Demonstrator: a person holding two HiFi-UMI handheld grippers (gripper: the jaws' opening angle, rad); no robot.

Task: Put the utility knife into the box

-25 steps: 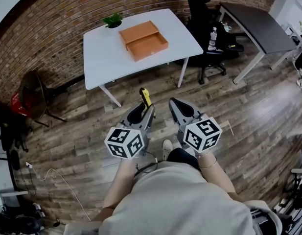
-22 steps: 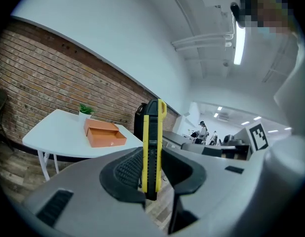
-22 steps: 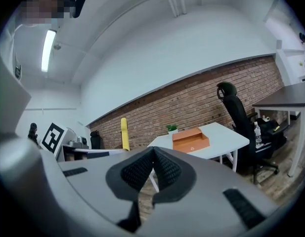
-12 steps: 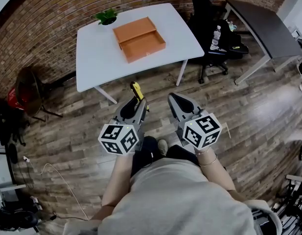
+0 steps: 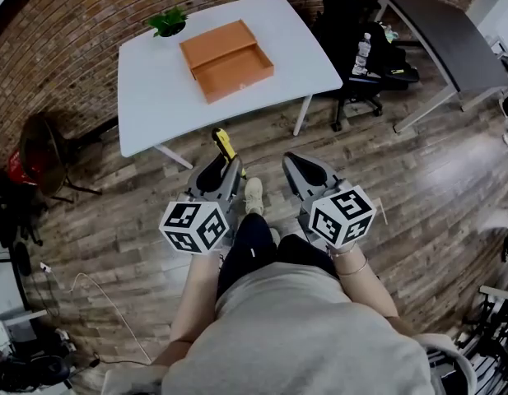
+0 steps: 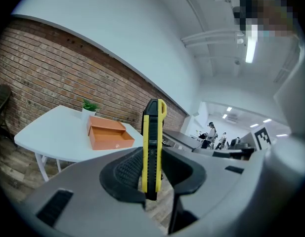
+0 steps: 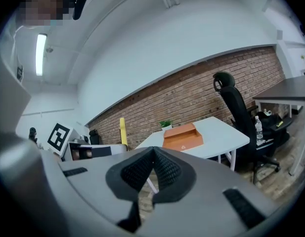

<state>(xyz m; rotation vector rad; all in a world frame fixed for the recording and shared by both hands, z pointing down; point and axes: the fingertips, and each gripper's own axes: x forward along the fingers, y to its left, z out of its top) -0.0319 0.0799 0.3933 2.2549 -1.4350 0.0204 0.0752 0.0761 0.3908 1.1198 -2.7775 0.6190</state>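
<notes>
Utility knife [image 6: 151, 142]: yellow-black, rigid, probably light with slick sides, clamped upright by its lower body in left gripper [image 5: 214, 175]; right gripper [image 7: 153, 167] closed, empty; open box [image 5: 229, 60] well ahead on table [image 5: 155, 97].

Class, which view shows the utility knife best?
The left gripper view: the utility knife fills the centre, upright, clamped in the left gripper. The head view shows only its yellow end past that gripper; the right gripper view shows a thin yellow strip.
</notes>
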